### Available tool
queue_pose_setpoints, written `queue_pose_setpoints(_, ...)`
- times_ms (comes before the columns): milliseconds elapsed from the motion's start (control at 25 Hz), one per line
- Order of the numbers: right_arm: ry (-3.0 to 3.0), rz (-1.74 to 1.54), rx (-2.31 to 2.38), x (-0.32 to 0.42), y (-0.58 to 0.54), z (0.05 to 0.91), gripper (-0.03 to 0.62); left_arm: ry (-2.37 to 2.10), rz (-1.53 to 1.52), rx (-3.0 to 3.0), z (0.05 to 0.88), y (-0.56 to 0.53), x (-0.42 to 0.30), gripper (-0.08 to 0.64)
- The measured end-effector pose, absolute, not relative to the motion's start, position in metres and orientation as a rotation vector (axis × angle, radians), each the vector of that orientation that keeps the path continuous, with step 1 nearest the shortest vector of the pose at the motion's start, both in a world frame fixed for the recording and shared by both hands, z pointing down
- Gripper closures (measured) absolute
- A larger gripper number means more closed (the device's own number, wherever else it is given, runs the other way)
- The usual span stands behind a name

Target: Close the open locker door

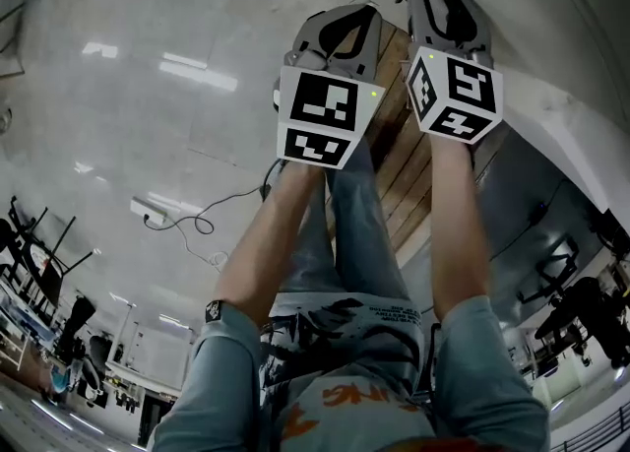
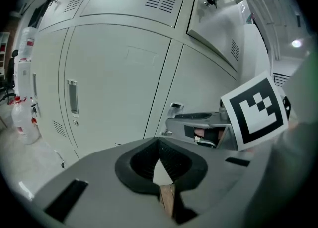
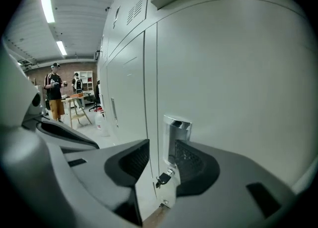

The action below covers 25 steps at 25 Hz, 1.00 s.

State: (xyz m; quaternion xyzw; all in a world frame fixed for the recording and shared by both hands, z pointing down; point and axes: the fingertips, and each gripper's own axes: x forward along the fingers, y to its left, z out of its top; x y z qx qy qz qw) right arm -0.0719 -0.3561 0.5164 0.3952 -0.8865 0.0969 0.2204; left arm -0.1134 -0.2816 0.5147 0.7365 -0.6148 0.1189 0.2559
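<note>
Left gripper (image 2: 158,145) is hanging with its jaws pinched together on nothing, aiming at the grey lockers (image 2: 109,83). Right gripper (image 3: 160,148) is sitting with jaws spread wide, straddling the locker door (image 3: 238,73) at its free edge, pads gripping nothing; the chrome handle (image 3: 177,131) is standing between them at 12 o'clock, key (image 3: 164,177) at 6 o'clock below it. That door is lying roughly flush with the neighbouring door (image 3: 126,88) at 9 o'clock; can't tell if latched.

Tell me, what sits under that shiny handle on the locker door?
A small key sticks out of the door just below the handle. The right gripper hides most of what lies lower.
</note>
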Motion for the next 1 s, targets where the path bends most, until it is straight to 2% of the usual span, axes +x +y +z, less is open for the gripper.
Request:
queue_pose_setpoints(320,-2.435,0.306,1.151,-0.052,-0.323,0.507,0.445,-1.619,0.307,2.064,0.506,-0.271,-0.109,0.538)
queue_pose_setpoints(600,-2.459,0.369,1.250,-0.024,-0.287,0.474,0.531,-1.569,0.317,2.147,0.474,-0.254,-0.095,0.538)
queue_pose_setpoints(1000,-2.494,0.380,1.333,0.001,-0.260,0.397,0.557,-1.540,0.221,2.183,0.411,-0.241,-0.085,0.538)
